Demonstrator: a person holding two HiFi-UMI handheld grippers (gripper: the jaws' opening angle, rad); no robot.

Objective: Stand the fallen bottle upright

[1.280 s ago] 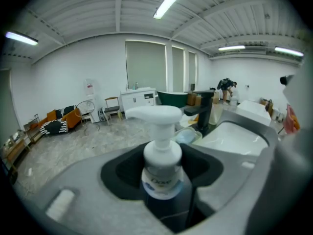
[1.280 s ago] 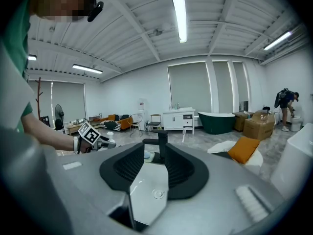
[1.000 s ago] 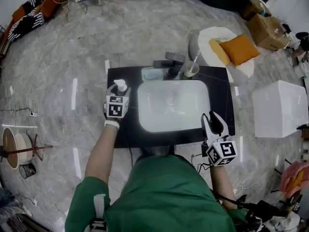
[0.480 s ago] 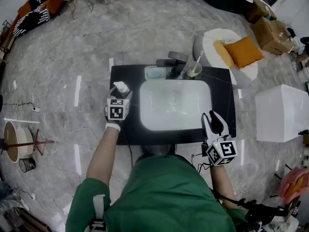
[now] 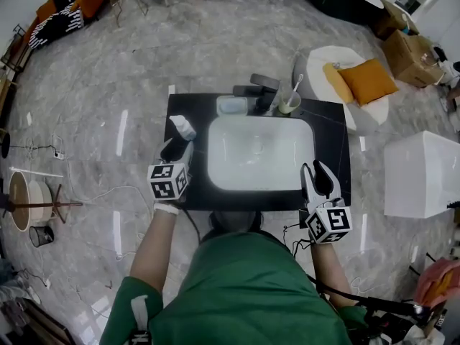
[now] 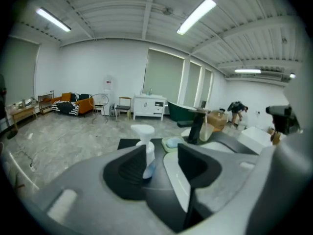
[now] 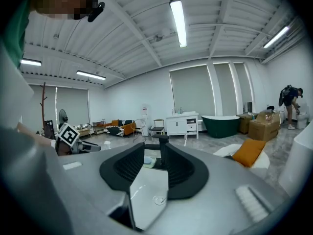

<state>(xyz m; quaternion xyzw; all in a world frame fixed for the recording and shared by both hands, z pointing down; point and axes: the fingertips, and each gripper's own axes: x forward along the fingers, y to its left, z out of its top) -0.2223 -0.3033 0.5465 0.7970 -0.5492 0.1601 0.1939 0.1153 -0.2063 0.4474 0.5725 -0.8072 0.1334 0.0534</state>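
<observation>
The white pump bottle stands upright on the black counter, left of the sink. My left gripper sits just in front of it, drawn back and apart from it. In the left gripper view the bottle shows beyond the jaws of that gripper, which have just been closing and have nothing between them. My right gripper hovers at the counter's front right, open and empty; in its own view the gripper frames the basin.
A black faucet, a cup with a toothbrush and a soap dish line the back of the counter. A white box and a round seat with an orange cushion stand to the right.
My left gripper has pulled back from the bottle toward the person and risen a little. The bottle stays standing on its own. The right gripper has kept still.
</observation>
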